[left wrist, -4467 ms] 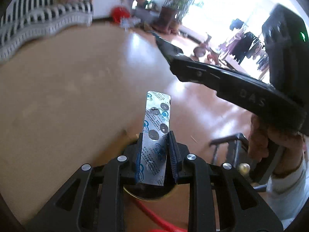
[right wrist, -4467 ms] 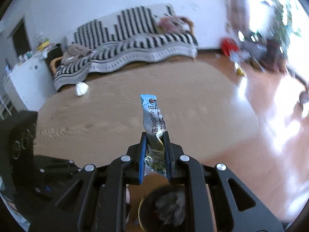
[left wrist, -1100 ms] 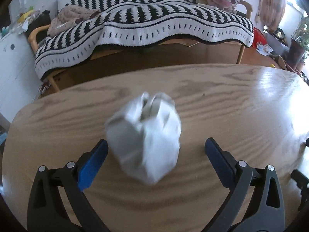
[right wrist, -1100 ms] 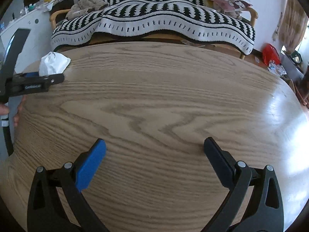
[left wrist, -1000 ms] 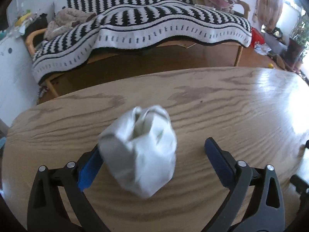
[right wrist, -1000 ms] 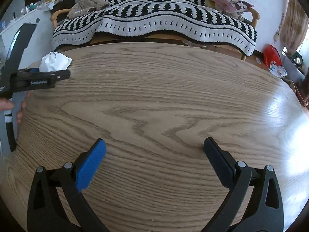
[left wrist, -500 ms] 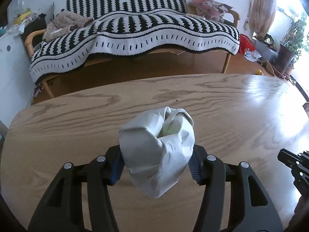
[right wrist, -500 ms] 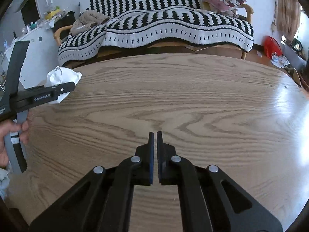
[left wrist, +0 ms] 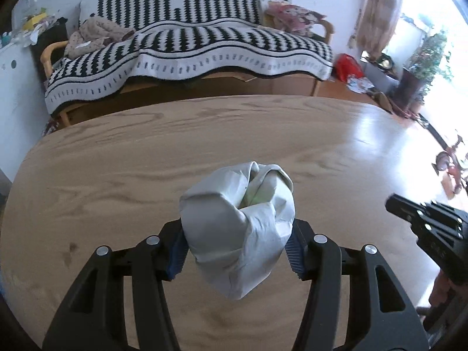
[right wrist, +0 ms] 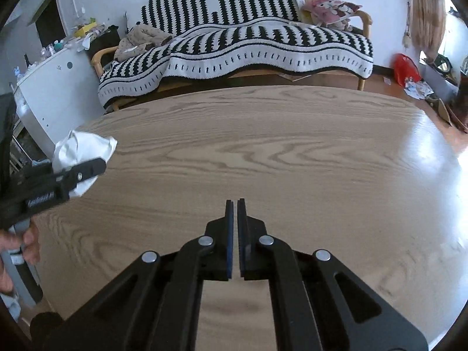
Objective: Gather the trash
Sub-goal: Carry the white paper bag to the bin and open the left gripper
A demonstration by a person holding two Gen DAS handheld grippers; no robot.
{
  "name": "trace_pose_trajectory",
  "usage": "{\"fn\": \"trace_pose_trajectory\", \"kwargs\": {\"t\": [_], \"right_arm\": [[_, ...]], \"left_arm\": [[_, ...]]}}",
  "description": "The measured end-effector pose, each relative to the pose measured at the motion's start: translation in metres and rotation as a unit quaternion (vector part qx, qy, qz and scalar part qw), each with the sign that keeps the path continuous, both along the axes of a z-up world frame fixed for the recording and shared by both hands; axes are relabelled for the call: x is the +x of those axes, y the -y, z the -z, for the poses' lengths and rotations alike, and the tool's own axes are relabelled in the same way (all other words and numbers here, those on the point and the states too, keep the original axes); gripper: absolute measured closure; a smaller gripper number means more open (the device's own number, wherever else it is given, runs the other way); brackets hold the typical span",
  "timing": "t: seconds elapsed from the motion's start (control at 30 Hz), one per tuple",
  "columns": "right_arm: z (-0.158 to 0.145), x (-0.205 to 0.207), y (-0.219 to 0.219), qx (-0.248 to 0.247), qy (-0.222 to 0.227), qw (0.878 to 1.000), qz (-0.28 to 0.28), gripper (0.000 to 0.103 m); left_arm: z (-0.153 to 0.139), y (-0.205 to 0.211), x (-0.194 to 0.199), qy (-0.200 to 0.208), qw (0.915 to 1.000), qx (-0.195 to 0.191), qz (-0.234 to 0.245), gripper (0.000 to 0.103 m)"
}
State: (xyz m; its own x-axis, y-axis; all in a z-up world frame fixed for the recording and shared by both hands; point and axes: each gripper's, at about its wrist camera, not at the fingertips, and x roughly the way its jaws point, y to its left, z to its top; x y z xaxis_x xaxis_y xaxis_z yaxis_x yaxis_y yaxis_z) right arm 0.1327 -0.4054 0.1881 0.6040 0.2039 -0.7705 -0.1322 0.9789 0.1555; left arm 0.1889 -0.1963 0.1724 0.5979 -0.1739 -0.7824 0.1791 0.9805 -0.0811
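Observation:
A crumpled ball of white tissue [left wrist: 238, 228] sits between the blue pads of my left gripper [left wrist: 237, 248], which is shut on it and holds it above the wooden table [left wrist: 146, 152]. From the right wrist view the same tissue [right wrist: 83, 158] shows at the far left, with the left gripper [right wrist: 73, 178] across it and a hand below. My right gripper [right wrist: 233, 207] is shut with nothing between its pads, above the table [right wrist: 292, 146]. At the right edge of the left wrist view the right gripper [left wrist: 415, 213] appears as a black tip.
Behind the table stands a sofa under a black-and-white striped blanket [left wrist: 187, 46]. A white cabinet [right wrist: 49, 93] stands at the left. A red bag [right wrist: 405, 68] and scattered items lie on the floor at the right, near potted plants [left wrist: 430, 55].
My left gripper closed on the tissue ball and lifted it off the table. My right gripper went from wide open to shut with nothing in it, and both hands drew back and rose.

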Motion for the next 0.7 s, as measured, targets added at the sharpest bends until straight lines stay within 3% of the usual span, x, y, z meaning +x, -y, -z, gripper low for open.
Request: {"fn": "trace_pose_trajectory", "kwargs": {"t": [0.43,0.7], "right_arm": [[-0.065,-0.136,0.081,-0.011,0.038,0.996,0.081,0.099],[-0.08,-0.213,0.14,-0.014,0.04,0.99,0.135,0.099]], "left_arm": [[-0.051,0.116,-0.124,0.031,0.9909,-0.016,0.13,0.048],[-0.047,0.184,-0.19,0.012,0.979,-0.039,0.2,0.048]]}}
